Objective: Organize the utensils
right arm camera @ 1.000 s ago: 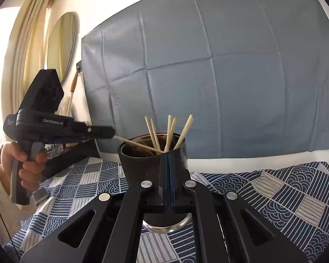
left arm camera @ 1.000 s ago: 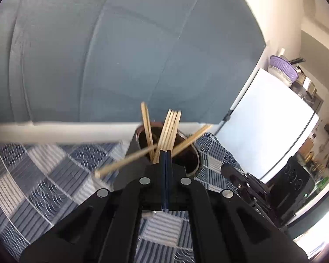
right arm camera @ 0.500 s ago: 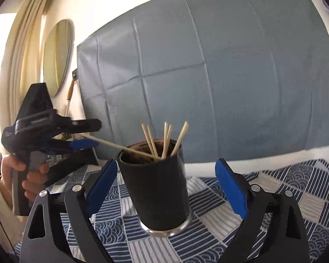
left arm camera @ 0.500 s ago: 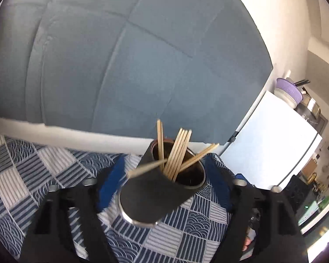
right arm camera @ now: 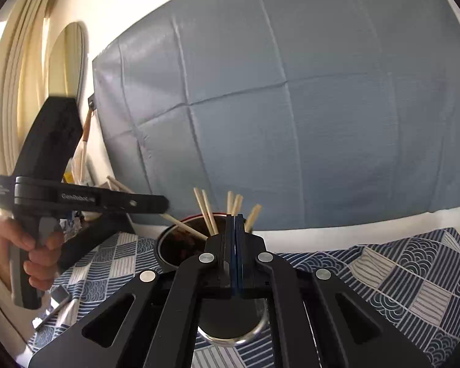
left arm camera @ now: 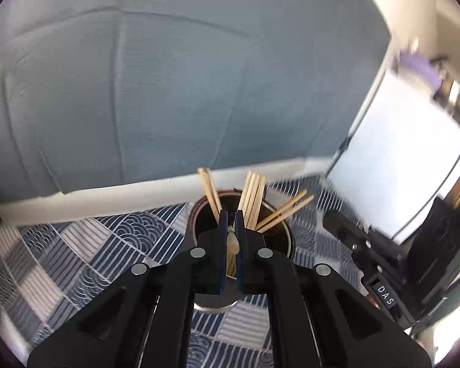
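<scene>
Closing again after a brief spread, my left claw [left arm camera: 230,224] now pinches the loose chopstick [left arm camera: 231,240] between its blue pads, the blunt wooden end showing in the narrow slot that is left. Half a second ago those jaws stood wide and the stick leaned free on the rim of the dark cup [left arm camera: 199,214]; now its far end still dips into the cup while I hold the near end, so I read this as a fresh, better grip and not a release. My right claw [right arm camera: 234,224] has done the same open-and-shut, but it comes back with nothing: its pads meet flat, just in front of the cup, which stands untouched on the checked blue cloth [right arm camera: 398,276]. The other chopsticks [left arm camera: 253,196] stand bunched upright inside. From the right view my left hand [right arm camera: 30,245] carries its claw level beside the cup. I judge the last stick is nearly home; it needs tipping upright and letting go
</scene>
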`<state>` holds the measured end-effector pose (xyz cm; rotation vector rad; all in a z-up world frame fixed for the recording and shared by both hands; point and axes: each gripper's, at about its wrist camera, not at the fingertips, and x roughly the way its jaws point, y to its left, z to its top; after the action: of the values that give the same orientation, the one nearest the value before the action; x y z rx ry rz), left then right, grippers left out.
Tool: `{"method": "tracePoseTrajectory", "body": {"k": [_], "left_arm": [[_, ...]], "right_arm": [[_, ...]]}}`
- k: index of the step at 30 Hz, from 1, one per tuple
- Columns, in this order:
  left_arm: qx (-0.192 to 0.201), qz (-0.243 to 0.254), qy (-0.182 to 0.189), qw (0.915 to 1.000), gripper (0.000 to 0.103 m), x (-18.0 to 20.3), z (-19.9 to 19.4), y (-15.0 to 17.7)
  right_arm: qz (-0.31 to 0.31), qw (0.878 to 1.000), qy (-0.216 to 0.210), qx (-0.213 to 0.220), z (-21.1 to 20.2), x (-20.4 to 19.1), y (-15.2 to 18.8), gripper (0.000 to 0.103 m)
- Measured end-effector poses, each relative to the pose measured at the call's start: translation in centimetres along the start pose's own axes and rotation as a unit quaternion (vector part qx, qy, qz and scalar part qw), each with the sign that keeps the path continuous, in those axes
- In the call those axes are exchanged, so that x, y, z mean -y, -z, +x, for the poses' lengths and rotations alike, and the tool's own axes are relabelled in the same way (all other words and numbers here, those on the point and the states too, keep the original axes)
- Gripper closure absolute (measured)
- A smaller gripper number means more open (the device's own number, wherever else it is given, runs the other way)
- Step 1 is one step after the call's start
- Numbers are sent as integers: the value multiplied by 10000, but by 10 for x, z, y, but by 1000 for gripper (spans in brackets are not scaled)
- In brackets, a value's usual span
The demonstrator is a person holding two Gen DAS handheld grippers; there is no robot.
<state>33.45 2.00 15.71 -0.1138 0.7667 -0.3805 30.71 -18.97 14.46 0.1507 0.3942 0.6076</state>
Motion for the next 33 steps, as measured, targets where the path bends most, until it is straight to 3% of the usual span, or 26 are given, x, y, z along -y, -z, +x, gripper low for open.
{"method": "tracePoseTrajectory", "body": {"k": [3, 5, 6, 7, 9, 11, 12, 14, 19, 22, 27, 33], "left_arm": [[-513, 330, -285, 9977, 97, 13, 20, -4], [-671, 403, -336, 9964, 79, 16, 27, -1], [-652, 398, -322, 9966, 70, 18, 26, 1], [-593, 414, -336, 9968, 47, 19, 24, 3], [-396, 564, -472, 9965, 24, 23, 15, 7], [-258, 725, -513, 9957, 19, 27, 5, 11], [-225, 771, -455, 9957, 16, 28, -3, 14], [-21, 787, -400, 9961, 6, 28, -22, 21], [468, 953, -594, 9926, 6, 35, -63, 44], [809, 1091, -984, 9858, 6, 41, -87, 72], [890, 1265, -1178, 9809, 6, 51, -108, 122], [825, 995, -1075, 9858, 6, 55, -134, 185]], "right_arm": [[6, 9999, 46, -134, 10, -2, -1, 98], [-5, 9999, -16, -172, 13, -2, 2, 97], [-16, 9998, 24, -179, 13, -2, 4, 90], [-24, 9998, 66, -184, 12, -2, 6, 67], [-82, 9999, 120, -83, 5, -2, 11, 31], [-292, 9994, 190, 78, -5, -6, 13, 29], [-354, 9991, 212, 87, -8, -8, 14, 16], [-568, 9980, 246, 108, -16, -14, 19, 13], [-927, 9943, 523, 17, -30, -28, 30, 12], [-951, 9938, 572, -45, -42, -38, 37, 11], [-860, 9942, 629, -113, -67, -57, 50, 10], [-901, 9933, 699, -182, -103, -80, 74, 9]]}}
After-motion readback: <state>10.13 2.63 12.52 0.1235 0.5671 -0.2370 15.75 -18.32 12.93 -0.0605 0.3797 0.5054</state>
